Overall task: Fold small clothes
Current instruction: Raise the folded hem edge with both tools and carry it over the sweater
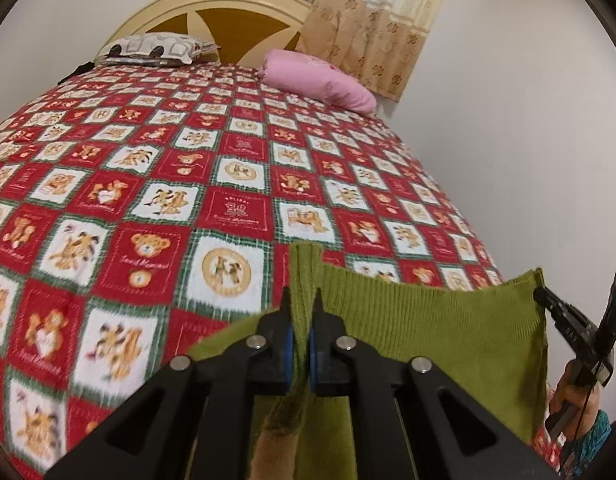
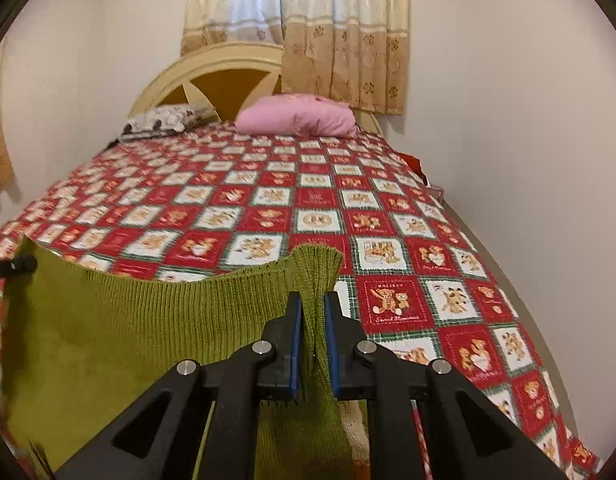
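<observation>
One ribbed green knit garment [image 2: 156,312], stretched taut.

**Two wrist cameras looking up the bed from its foot**

Each fisheye sits close behind its own gripper fingers, which fill the bottom centre of the frame, angled down across the bedspread [image 1: 156,184] toward the headboard [image 2: 228,84]. Both views share the curtain [image 2: 343,40], pink pillow [image 1: 319,80] and green knit garment [image 2: 120,332]. The left view is probably tilted; its lower left is blurred.
</observation>
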Motion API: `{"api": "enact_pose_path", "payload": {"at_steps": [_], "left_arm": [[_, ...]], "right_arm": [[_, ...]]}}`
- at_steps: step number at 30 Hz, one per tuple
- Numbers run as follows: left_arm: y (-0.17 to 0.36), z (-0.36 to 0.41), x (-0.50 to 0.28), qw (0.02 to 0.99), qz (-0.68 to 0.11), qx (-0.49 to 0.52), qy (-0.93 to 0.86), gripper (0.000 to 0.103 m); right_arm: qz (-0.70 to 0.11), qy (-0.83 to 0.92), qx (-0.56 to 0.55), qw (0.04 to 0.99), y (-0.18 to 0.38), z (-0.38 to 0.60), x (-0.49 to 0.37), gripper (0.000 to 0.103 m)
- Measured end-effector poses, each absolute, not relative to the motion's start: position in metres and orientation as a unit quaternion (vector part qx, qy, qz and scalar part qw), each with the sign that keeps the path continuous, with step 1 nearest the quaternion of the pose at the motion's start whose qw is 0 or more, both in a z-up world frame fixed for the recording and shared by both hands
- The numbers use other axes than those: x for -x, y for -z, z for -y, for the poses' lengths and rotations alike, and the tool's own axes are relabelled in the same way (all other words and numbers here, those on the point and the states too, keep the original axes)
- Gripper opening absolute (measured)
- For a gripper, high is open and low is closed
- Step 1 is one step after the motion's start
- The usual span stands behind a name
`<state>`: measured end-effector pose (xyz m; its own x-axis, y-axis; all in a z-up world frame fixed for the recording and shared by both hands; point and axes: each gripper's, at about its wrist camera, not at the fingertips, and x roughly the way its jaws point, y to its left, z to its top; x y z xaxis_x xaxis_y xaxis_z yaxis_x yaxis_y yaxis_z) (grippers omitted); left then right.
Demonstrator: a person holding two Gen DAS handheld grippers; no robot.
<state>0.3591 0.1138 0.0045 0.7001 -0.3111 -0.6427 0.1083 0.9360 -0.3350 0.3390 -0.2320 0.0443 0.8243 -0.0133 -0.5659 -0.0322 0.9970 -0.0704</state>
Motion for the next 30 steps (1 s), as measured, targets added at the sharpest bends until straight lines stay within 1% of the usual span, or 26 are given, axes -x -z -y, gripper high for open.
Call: {"api": "enact_pose_path", "payload": {"at_steps": [3,8,13,16,17,18,20,22,23,25,26,27,30], "left_arm": [[0.022,-0.109,-0.381,0.905,-0.387,0.147,0.096,0.005],[0.060,-0.106,-0.391,0.894,-0.414,0.154,0.072,0.006],[0.062,-0.109,-0.390,0.897,-0.407,0.160,0.062,0.007],[0.064,-0.110,-0.390,0.897,-0.408,0.161,0.049,0.013],[0.066,-0.112,-0.392,0.895,-0.411,0.164,0.045,0.020],[0.067,-0.114,-0.394,0.893,-0.415,0.169,0.038,0.029],[0.068,-0.121,-0.394,0.888,-0.420,0.184,0.026,0.037],[0.058,-0.129,-0.386,0.888,-0.421,0.186,0.017,0.036],[0.052,-0.132,-0.378,0.893,-0.414,0.176,0.009,0.033],[0.032,-0.135,-0.352,0.913,-0.387,0.131,-0.005,0.033],[0.026,-0.135,-0.340,0.919,-0.379,0.106,-0.006,0.033],[0.020,-0.133,-0.324,0.924,-0.374,0.079,-0.005,0.036],[0.017,-0.125,-0.284,0.928,-0.369,0.042,0.019,0.036]], "right_arm": [[-0.314,0.006,0.044,0.948,-0.015,0.232,-0.362,0.010],[-0.339,0.019,0.052,0.939,0.027,0.237,-0.378,0.010],[-0.349,0.013,0.047,0.936,0.036,0.240,-0.389,0.009],[-0.383,0.002,0.042,0.923,0.047,0.241,-0.402,0.009],[-0.396,-0.004,0.036,0.918,0.051,0.243,-0.406,0.010],[-0.403,-0.008,0.032,0.915,0.052,0.244,-0.408,0.010],[-0.413,-0.013,0.032,0.910,0.051,0.245,-0.412,0.012],[-0.416,-0.026,0.023,0.909,0.041,0.248,-0.407,0.013],[-0.402,-0.024,0.010,0.915,0.031,0.253,-0.398,0.013],[-0.333,-0.003,-0.045,0.942,-0.003,0.277,-0.356,0.014],[-0.316,0.006,-0.063,0.947,-0.012,0.285,-0.341,0.021],[-0.302,0.019,-0.085,0.949,-0.022,0.298,-0.317,0.029],[-0.311,0.027,-0.107,0.944,-0.026,0.317,-0.258,0.030]]}}
